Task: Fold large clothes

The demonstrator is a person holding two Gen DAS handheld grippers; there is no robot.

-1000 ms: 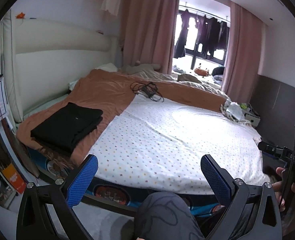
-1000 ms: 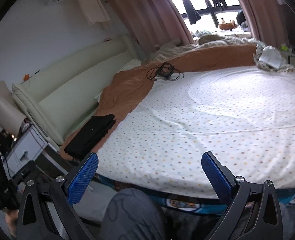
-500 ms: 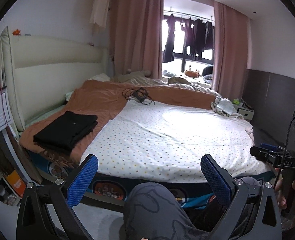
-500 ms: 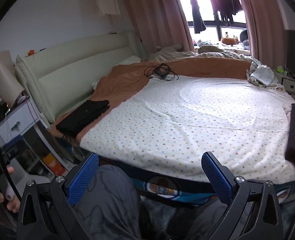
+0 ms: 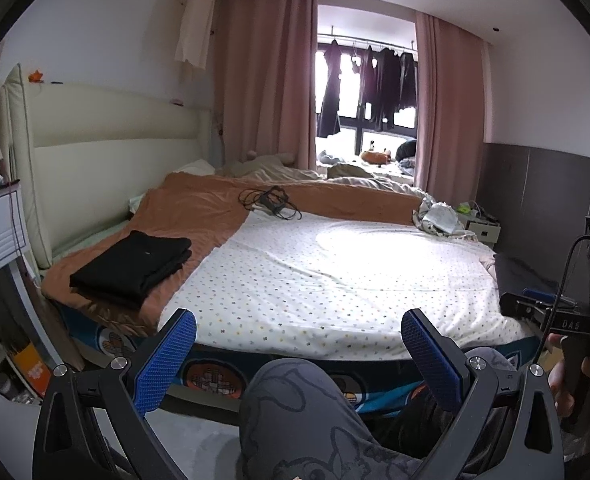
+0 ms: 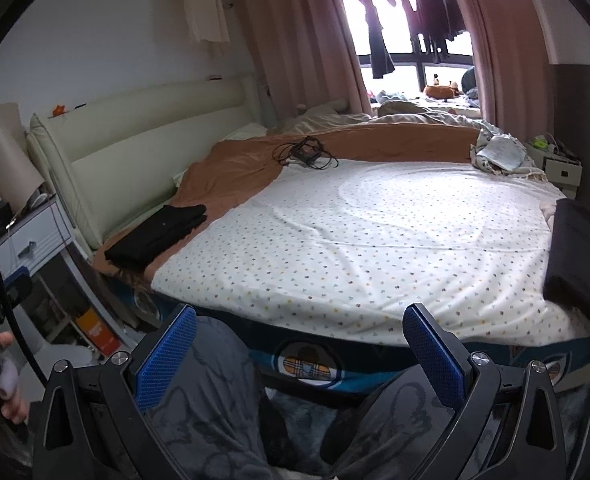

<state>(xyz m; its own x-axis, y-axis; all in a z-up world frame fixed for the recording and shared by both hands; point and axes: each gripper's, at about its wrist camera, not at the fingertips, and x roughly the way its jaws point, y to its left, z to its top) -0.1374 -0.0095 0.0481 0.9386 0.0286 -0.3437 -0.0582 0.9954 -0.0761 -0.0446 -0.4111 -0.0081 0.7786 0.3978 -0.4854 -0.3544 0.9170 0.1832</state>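
Item: black folded garment stack [image 5: 133,266] — lies on orange-brown blanket [image 5: 199,210] at headboard side of bed, well apart from both grippers. Judged done.

Item: dark cloth [image 6: 579,256] at right bed edge — your likely next piece; whether folded, cannot tell.

Item: white dotted sheet [image 5: 335,276] — bare, nothing spread on it for folding.

Your left gripper [image 5: 299,354]: blue pads spread wide, holding nothing. Your right gripper [image 6: 299,354]: same, spread, holding nothing.

Remaining: fetch, spread, fold next garment.
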